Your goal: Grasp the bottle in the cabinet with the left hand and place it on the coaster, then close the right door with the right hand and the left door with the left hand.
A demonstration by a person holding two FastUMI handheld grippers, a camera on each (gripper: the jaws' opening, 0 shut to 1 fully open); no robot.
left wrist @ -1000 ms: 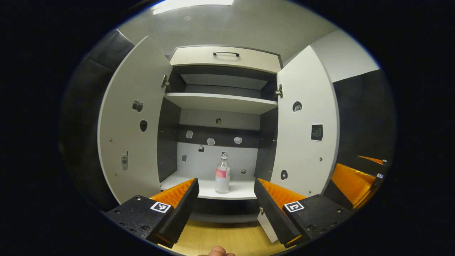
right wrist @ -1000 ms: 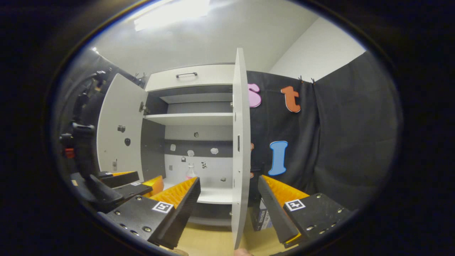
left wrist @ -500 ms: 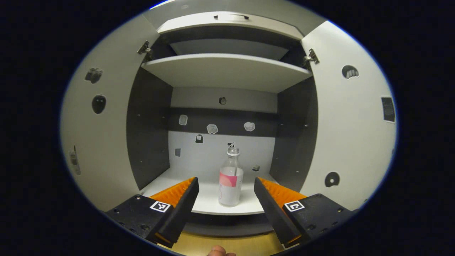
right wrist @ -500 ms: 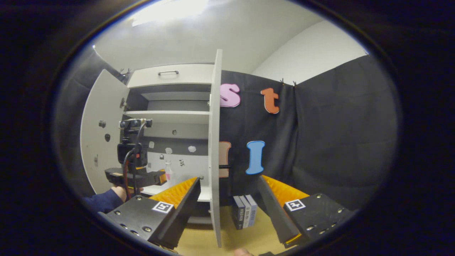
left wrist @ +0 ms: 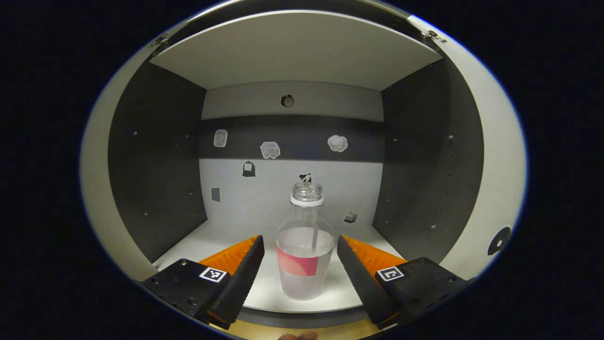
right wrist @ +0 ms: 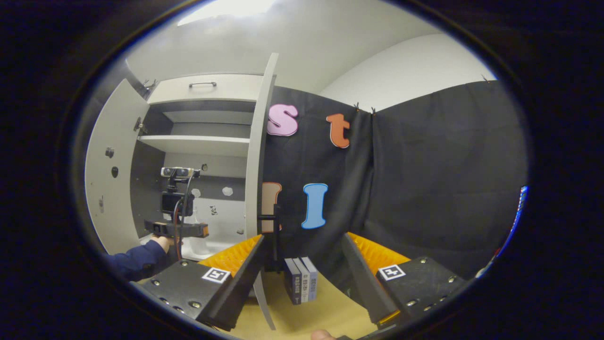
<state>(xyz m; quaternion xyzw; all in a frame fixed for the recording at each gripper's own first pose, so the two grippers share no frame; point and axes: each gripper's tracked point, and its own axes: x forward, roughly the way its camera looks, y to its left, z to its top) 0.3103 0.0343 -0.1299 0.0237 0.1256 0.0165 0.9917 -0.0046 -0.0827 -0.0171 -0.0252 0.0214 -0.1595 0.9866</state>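
Note:
A clear bottle (left wrist: 306, 245) with a pink label and a white neck ring stands upright on the cabinet's lower shelf (left wrist: 222, 241). My left gripper (left wrist: 299, 264) is open, with one finger on each side of the bottle's body. The right finger is nearly at the glass and the left finger is a little apart from it. In the right gripper view, the left gripper (right wrist: 198, 230) reaches into the cabinet, held by a hand in a dark blue sleeve (right wrist: 134, 262). My right gripper (right wrist: 302, 264) is open and holds nothing, just outside the open right door (right wrist: 257, 156).
Both cabinet doors stand open, the left door (right wrist: 108, 179) swung wide. A shelf board (left wrist: 292, 52) runs above the bottle and dark side walls (left wrist: 155, 160) close in the compartment. A few books (right wrist: 302, 285) stand on the wooden table (right wrist: 325, 311) beside the right door.
My left gripper has moved forward into the cabinet, so the bottle now stands between its fingers. The right gripper has shifted to the right, away from the door's edge.

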